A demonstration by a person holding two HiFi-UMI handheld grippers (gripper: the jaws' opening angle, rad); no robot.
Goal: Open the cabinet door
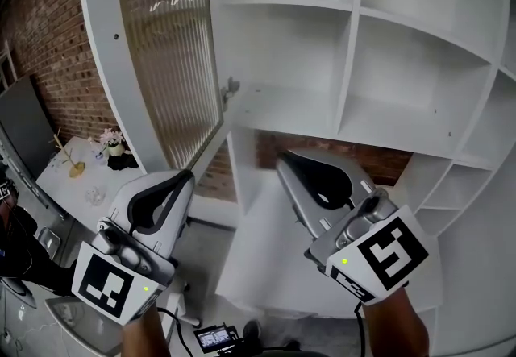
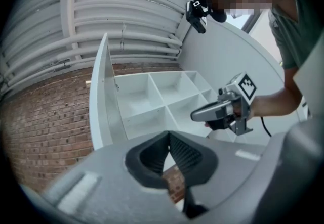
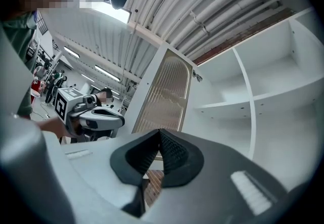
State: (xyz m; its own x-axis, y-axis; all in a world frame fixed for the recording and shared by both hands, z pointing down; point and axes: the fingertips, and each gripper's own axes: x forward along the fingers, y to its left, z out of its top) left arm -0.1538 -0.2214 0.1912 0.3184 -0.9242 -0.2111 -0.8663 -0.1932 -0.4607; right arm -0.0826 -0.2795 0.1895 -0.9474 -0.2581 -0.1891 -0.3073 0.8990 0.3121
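the white-framed ribbed-glass cabinet door (image 1: pixel 165 49), already swung open left of the white shelves (image 1: pixel 352 41), is judged light, stiff and fragile-paned, best taken by its free-edge frame, while the left gripper (image 1: pixel 187 178) and right gripper (image 1: pixel 284 160) are held below, jaws pressed together, empty.

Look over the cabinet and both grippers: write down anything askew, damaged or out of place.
Nothing stands out. The cabinet door stands open, its ribbed glass intact; the shelves are bare; the left gripper and right gripper are shut, holding nothing.
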